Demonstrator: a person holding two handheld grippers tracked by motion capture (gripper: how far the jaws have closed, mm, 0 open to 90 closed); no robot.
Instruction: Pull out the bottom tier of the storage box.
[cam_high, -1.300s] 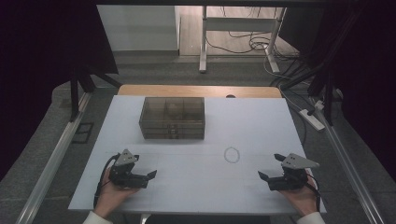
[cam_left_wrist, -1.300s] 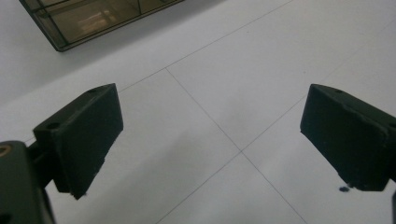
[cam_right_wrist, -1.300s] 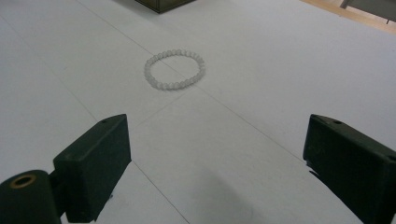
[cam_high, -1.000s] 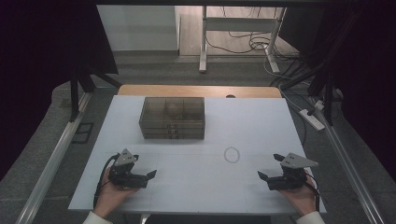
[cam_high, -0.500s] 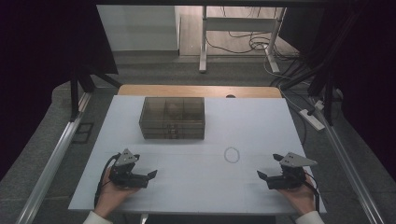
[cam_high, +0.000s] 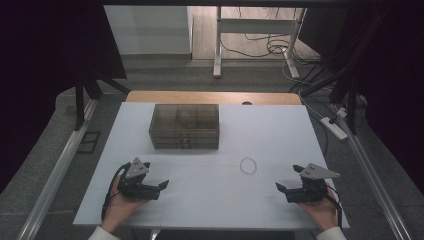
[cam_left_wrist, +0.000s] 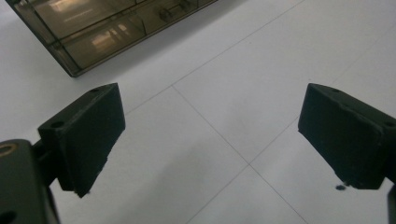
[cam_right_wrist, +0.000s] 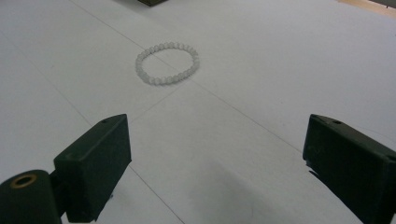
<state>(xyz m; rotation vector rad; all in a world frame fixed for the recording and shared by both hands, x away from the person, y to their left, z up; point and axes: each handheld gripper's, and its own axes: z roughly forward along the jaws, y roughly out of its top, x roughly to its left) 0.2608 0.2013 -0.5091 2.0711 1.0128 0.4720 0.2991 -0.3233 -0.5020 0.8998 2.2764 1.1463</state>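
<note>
White tabletop (cam_high: 260, 135) carries one smoky clear drawer box (cam_high: 185, 126) at the back and one pale bead bracelet (cam_high: 248, 165) lying flat, right of centre. Two grippers rest near the front edge: left gripper (cam_high: 161, 186) and right gripper (cam_high: 280, 187), both with jaws spread wide and holding nothing, well apart from the bracelet.

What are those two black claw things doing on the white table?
A person holds a gripper in each hand, both resting near the table's front edge. The left gripper and right gripper are open and hold nothing. A white bead bracelet lies ahead of the right one, untouched. A smoky drawer box sits farther back.
</note>
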